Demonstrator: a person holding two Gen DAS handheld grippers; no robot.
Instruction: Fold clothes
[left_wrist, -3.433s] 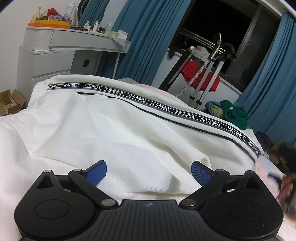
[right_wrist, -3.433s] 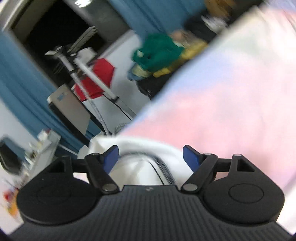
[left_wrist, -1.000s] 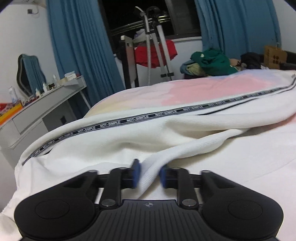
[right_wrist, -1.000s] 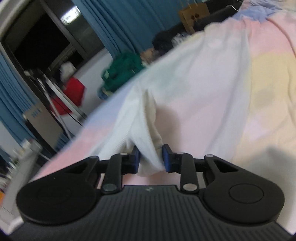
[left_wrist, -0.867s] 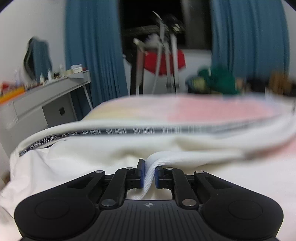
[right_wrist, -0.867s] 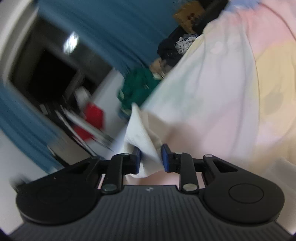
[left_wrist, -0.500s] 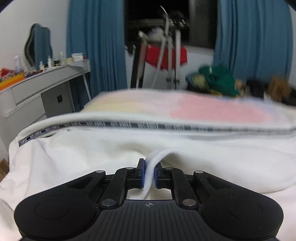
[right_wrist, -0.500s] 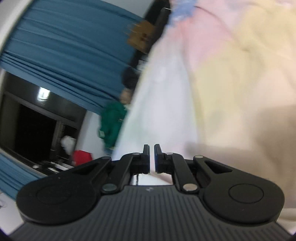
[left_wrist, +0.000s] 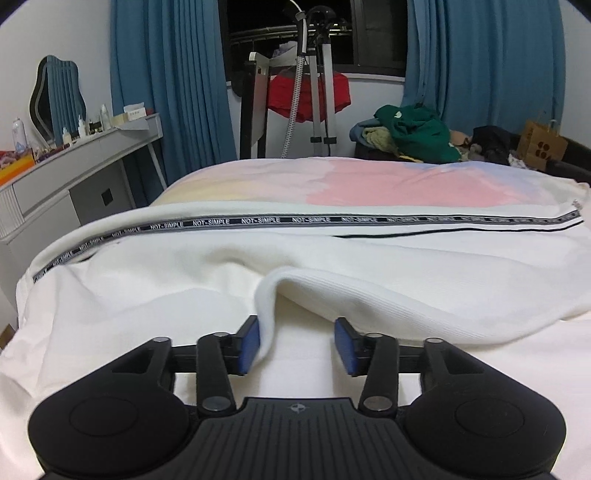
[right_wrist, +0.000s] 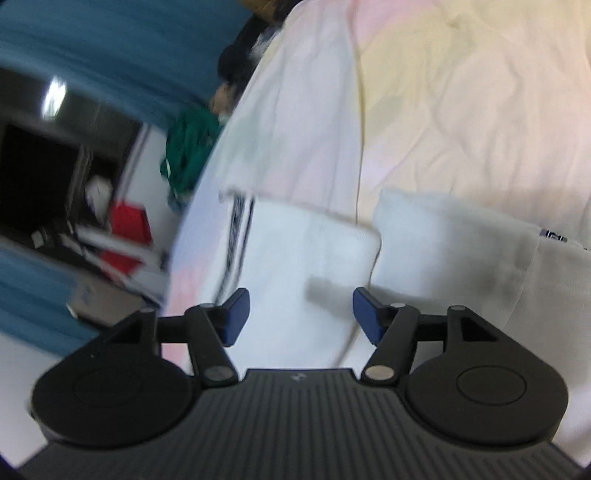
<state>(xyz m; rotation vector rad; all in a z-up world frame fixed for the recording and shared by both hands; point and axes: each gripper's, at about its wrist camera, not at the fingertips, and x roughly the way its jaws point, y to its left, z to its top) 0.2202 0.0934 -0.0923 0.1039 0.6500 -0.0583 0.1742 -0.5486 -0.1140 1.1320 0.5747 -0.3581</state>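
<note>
White trousers with a black lettered side stripe lie across the bed, one leg folded over the other. In the left wrist view my left gripper is opening; a ribbed white fold droops against its left pad, and the right pad stands clear of it. In the blurred, tilted right wrist view my right gripper is opening above the trousers' cuff end, with nothing pressed between its pads.
The bed has a pastel pink and yellow sheet. Behind it stand a clothes steamer, a red garment, a pile of green clothes and blue curtains. A grey dressing table is at the left.
Both grippers let go: the left one opened off the ribbed fold, which now sags beside its left pad. The right one opened, rolled and shifted over the cuff end.
</note>
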